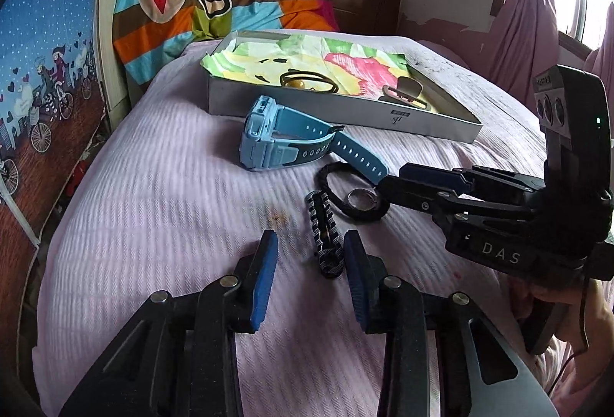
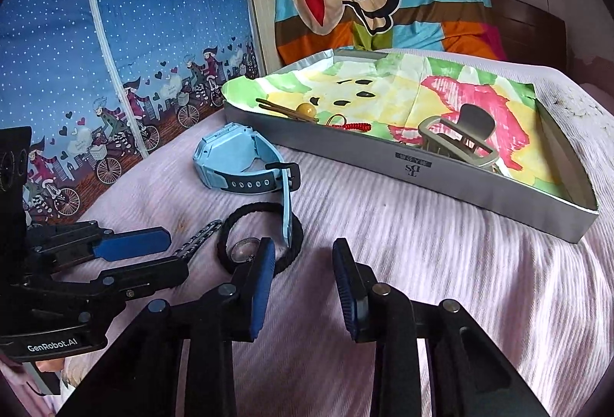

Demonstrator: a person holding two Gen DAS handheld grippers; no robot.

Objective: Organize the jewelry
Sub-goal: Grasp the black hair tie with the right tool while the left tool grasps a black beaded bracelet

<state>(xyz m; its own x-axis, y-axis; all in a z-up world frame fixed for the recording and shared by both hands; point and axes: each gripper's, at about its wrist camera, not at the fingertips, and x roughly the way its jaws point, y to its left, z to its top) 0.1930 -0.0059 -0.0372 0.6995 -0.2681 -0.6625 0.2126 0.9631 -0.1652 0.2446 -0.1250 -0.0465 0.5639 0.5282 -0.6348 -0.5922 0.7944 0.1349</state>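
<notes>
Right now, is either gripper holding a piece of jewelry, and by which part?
Nothing is held. The left gripper straddles the dark chain bracelet, pads not touching it. The right gripper stands by the black hair tie and ring, jaws empty.

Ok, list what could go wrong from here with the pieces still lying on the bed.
1. The watch strap lies across the black hair tie, so lifting the tie may drag the watch.
2. The ring sits inside the tie, beside the right gripper; a pinch could flick it away.
3. The left gripper straddles the chain bracelet on soft bedding, which may bunch.

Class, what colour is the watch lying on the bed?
Light blue watch, clearest in the right wrist view.
</notes>
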